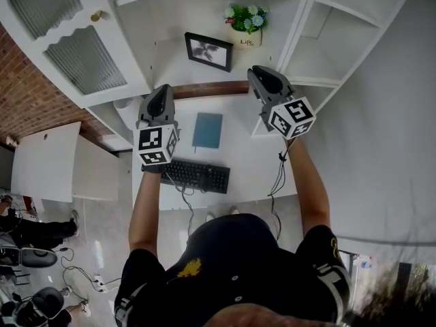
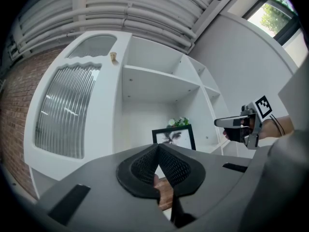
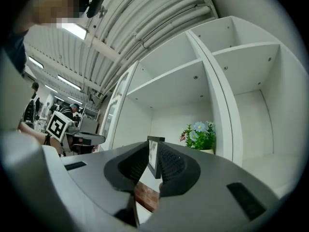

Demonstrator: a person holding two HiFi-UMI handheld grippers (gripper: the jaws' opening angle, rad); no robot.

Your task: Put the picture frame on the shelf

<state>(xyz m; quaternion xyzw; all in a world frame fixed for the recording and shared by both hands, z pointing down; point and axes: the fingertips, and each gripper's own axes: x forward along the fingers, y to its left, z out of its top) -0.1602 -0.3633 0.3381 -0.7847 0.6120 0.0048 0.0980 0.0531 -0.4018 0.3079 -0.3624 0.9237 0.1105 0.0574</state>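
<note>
The black picture frame stands upright on the white shelf, beside a pot of flowers. My left gripper hovers in front of the shelf, left of the frame, and its jaws meet at the tips with nothing in them. My right gripper hangs to the frame's right, clear of it. Its jaws stand a narrow gap apart and are empty. Through that gap the picture frame shows far off. From the left gripper view the frame faces me.
A cabinet door with ribbed glass stands open at the left. A wooden strip edges the shelf front. Below lie a blue book and a black keyboard on the white desk. More white shelf compartments stand to the right.
</note>
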